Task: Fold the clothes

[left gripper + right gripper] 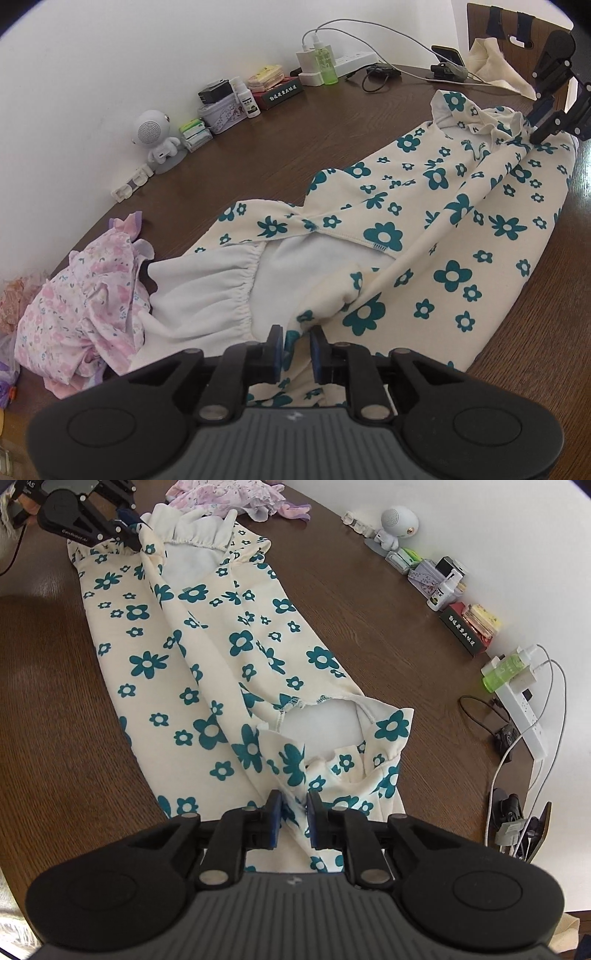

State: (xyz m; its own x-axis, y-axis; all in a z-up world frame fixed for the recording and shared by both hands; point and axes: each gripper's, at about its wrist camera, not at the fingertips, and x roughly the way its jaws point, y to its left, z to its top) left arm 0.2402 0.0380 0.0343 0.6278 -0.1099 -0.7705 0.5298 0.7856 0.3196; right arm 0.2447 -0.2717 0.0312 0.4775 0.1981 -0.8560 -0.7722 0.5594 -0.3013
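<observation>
Left wrist: left hand-held gripper, jaws slightly apart, cloth between them, pads not clamping. Floral trousers lie on the counter, long axis running toward the right hand-held gripper.

Right wrist: right hand-held gripper likewise slack at the cuff end. Two garments: trousers, pink heap.

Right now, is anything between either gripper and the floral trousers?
Nothing visible. The left gripper has the floral trousers at the waistband end, the right gripper at the cuff end, cloth lying between both pairs of jaws.
</observation>
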